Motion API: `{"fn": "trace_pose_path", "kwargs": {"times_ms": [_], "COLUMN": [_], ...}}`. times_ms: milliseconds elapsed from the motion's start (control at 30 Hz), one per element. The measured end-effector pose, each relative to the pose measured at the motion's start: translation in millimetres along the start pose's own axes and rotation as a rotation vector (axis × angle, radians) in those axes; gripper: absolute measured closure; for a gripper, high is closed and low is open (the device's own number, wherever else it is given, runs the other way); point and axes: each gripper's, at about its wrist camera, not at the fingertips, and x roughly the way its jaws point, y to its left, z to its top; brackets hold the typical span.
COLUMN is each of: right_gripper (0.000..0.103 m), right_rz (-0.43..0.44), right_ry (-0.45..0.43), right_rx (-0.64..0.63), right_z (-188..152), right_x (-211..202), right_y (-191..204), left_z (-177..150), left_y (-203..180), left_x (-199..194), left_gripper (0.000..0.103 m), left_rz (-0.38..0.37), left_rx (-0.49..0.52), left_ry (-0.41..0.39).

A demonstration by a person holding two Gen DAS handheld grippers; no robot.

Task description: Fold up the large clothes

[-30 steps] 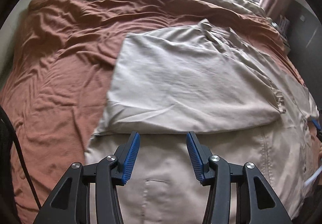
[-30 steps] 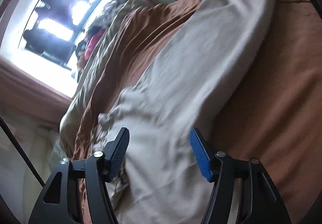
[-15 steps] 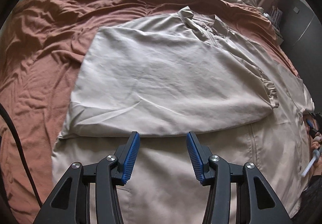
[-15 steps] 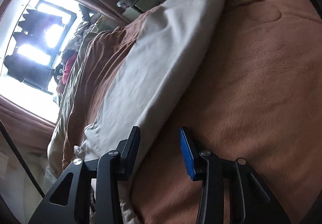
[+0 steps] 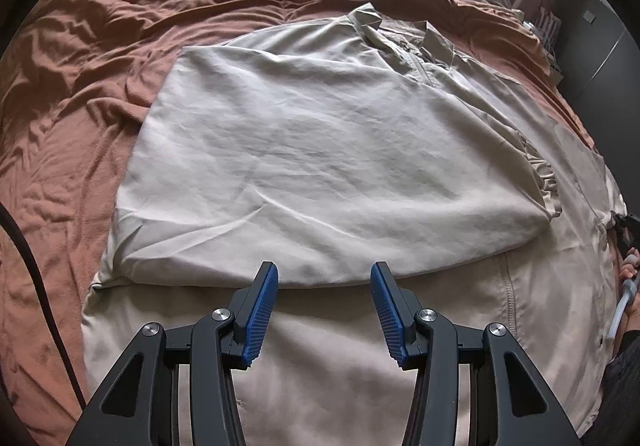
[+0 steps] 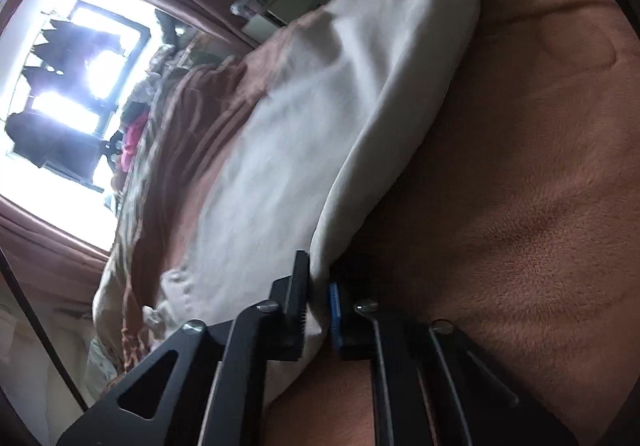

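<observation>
Two tongs are at work on one beige shirt (image 5: 328,149), which is spread across a rust-brown bedspread (image 5: 68,117) with one side already folded over its middle. On the left, the left gripper (image 5: 323,310) is held released, its blue pads wide apart, above the lower body of the shirt and just short of the folded flap's near edge. On the right, the right gripper (image 6: 318,310) is clenched on the shirt's side edge (image 6: 320,266), where the cloth meets the bedspread. A slip is judged likely if only a thin hem is pinched. With the left gripper unengaged, the fold could also be dragged askew when the right side is lifted.
</observation>
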Motion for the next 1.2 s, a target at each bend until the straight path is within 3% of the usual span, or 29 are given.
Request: {"fn": "trace_pose_path", "kwargs": {"times_ms": [200, 400, 567, 700, 833, 1000, 1067, 1133, 1200], "right_gripper": [0.102, 0.102, 0.102, 0.102, 0.102, 0.1, 0.081, 0.033, 0.031], "right_rz": [0.087, 0.175, 0.201, 0.214, 0.157, 0.104, 0.116, 0.137, 0.154], "right_ry": [-0.068, -0.03, 0.095, 0.223, 0.345, 0.384, 0.381, 0.34, 0.298], "right_rx": [-0.143, -0.269, -0.403, -0.465, -0.495, -0.383, -0.333, -0.274, -0.219], "right_z": [-7.8, -36.0, -78.0, -105.2, -127.3, -105.9, -103.8, -97.8, -91.4], "right_x": [-44.8, -55.4, -37.2, -17.7, 2.3, 3.5, -10.7, -27.8, -45.2], "right_y": [65.7, 115.4, 146.4, 153.8, 150.4, 147.1, 135.1, 120.4, 104.6], "left_z": [-3.8, -5.6, -8.1, -9.5, -8.3, -6.8, -5.7, -5.1, -5.0], "left_y": [-5.2, -8.9, -14.4, -18.6, -28.1, -49.9, -60.4, -68.8, -73.0], "left_x": [-4.6, -20.9, -26.6, -35.0, -35.0, -31.1, -27.6, -22.4, -16.8], "left_gripper": [0.053, 0.052, 0.053, 0.052, 0.053, 0.053, 0.052, 0.052, 0.053], "left_rz": [-0.035, -0.05, -0.032, -0.061, -0.096, -0.128, -0.124, -0.131, -0.134], "left_rx": [-0.004, 0.009, 0.035, 0.015, -0.037, -0.093, -0.105, -0.13, -0.163], "left_ry": [-0.004, -0.022, -0.013, -0.029, -0.032, -0.056, -0.064, -0.066, -0.068]}}
